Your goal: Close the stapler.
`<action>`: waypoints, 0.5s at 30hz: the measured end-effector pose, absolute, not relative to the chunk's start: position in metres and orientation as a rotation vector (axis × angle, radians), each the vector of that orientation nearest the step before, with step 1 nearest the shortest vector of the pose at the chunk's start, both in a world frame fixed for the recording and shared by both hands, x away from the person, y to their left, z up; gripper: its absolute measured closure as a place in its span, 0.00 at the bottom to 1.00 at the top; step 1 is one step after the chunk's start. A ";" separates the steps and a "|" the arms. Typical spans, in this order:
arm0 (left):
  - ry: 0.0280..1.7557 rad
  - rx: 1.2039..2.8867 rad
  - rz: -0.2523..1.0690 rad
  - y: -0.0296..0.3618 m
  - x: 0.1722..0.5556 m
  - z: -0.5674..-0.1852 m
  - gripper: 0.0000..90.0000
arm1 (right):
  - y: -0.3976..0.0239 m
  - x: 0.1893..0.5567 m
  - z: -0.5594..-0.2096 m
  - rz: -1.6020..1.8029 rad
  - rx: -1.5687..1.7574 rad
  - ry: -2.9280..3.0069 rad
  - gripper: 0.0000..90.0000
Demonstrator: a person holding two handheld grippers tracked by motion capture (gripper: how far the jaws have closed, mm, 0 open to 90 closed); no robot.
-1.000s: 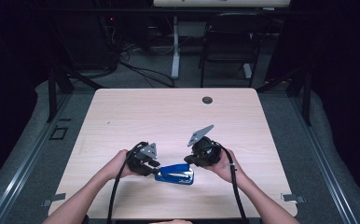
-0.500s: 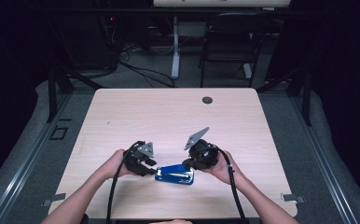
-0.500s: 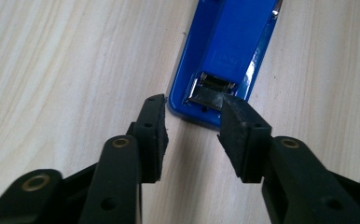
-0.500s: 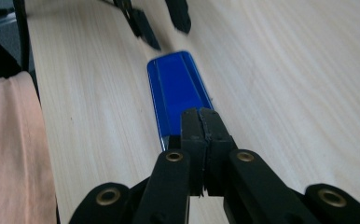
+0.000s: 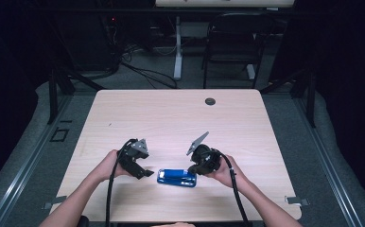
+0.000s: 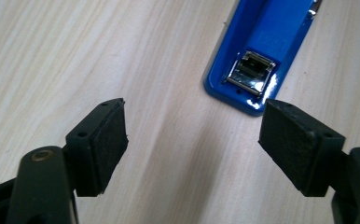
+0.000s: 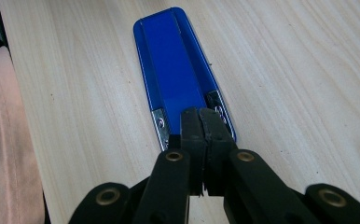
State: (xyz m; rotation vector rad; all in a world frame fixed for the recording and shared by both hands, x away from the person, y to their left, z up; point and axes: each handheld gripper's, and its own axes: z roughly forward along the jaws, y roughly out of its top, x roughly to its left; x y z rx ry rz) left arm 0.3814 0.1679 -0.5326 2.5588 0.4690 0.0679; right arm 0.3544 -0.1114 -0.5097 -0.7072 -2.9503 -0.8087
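Jaws closed, right gripper [image 7: 200, 122] presses down on blue stapler [image 7: 173, 70].

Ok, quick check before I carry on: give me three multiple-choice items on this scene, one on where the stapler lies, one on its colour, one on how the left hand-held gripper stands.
1. Where does the stapler lie on the table?
A. by the far edge, next to the round hole
B. near the person's edge, between the two grippers
C. at the far left corner

2. What colour is the stapler?
A. red
B. black
C. blue

3. How does the left hand-held gripper stand?
A. jaws apart, nothing between them
B. shut on the stapler
C. shut, pads pressed together

Answers:
1 B: the high view shows it near the person's edge between the left gripper and the right hand-held gripper.
2 C: its body is bright blue.
3 A: the left gripper view shows bare tabletop between the pads; the jaws have just been opening.
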 end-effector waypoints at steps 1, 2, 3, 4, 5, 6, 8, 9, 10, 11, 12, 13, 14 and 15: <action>0.478 2.555 0.069 0.169 0.382 -0.533 0.25 | -0.111 0.354 -0.510 -0.810 -0.711 -2.950 1.00; 0.486 2.550 0.069 0.170 0.382 -0.533 0.24 | -0.111 0.354 -0.510 -0.810 -0.712 -2.948 1.00; 0.493 2.548 0.073 0.171 0.382 -0.533 0.23 | -0.111 0.354 -0.510 -0.809 -0.710 -2.945 1.00; 0.500 2.549 0.079 0.171 0.383 -0.533 0.23 | -0.111 0.354 -0.510 -0.810 -0.713 -2.943 1.00; 0.500 2.548 0.076 0.172 0.383 -0.533 0.22 | -0.111 0.354 -0.510 -0.807 -0.710 -2.945 1.00; 0.505 2.544 0.077 0.173 0.383 -0.533 0.22 | -0.111 0.354 -0.510 -0.806 -0.710 -2.948 1.00; 0.510 2.544 0.079 0.173 0.384 -0.533 0.21 | -0.111 0.354 -0.510 -0.806 -0.712 -2.943 1.00; 0.509 2.543 0.078 0.173 0.384 -0.533 0.21 | -0.111 0.354 -0.510 -0.804 -0.714 -2.940 1.00; 0.511 2.539 0.078 0.173 0.384 -0.534 0.20 | -0.112 0.356 -0.511 -0.782 -0.714 -2.944 1.00; 0.511 2.542 0.081 0.173 0.384 -0.534 0.20 | -0.112 0.356 -0.513 -0.804 -0.727 -2.925 1.00; 0.510 2.543 0.080 0.173 0.384 -0.534 0.20 | -0.112 0.356 -0.513 -0.809 -0.732 -2.915 1.00; 0.509 2.544 0.078 0.173 0.384 -0.534 0.20 | -0.112 0.356 -0.513 -0.802 -0.725 -2.924 1.00; 0.509 2.544 0.081 0.173 0.384 -0.534 0.19 | -0.112 0.356 -0.513 -0.804 -0.727 -2.922 1.00; 0.513 2.543 0.083 0.173 0.385 -0.534 0.19 | -0.112 0.356 -0.513 -0.812 -0.725 -2.907 1.00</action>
